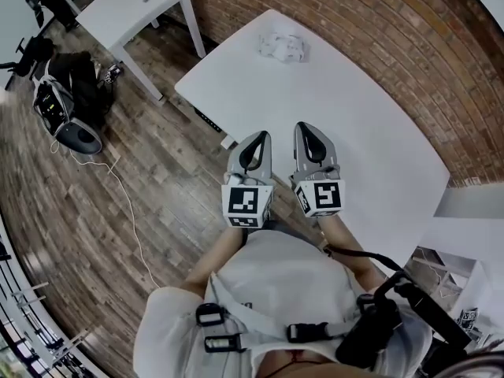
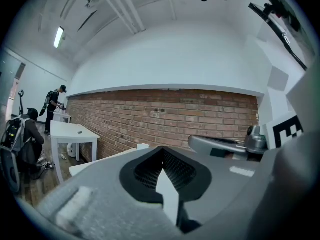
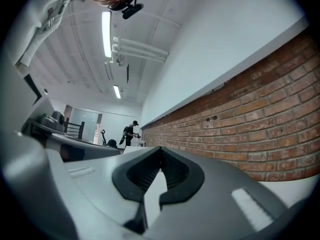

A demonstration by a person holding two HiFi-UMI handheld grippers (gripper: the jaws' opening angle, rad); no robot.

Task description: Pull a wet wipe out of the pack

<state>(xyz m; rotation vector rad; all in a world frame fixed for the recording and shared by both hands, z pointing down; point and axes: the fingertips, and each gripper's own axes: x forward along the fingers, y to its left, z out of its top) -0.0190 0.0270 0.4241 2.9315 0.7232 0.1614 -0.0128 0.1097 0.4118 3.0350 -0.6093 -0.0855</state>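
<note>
A crumpled white wet wipe pack (image 1: 282,46) lies at the far end of the long white table (image 1: 346,124), close to the brick wall. My two grippers are held side by side and level over the table's near edge, well short of the pack. The left gripper (image 1: 257,137) has its jaws together with nothing between them; in its own view the tips (image 2: 162,150) meet in front of the wall. The right gripper (image 1: 308,127) is likewise shut and empty, its tips (image 3: 160,150) touching. Neither gripper view shows the pack.
A brick wall (image 1: 370,30) runs behind the table. A smaller white table (image 1: 138,10) stands at the upper left. A backpack and gear (image 1: 67,105) lie on the wood floor with a cable trailing. People (image 2: 52,106) stand far off by that small table.
</note>
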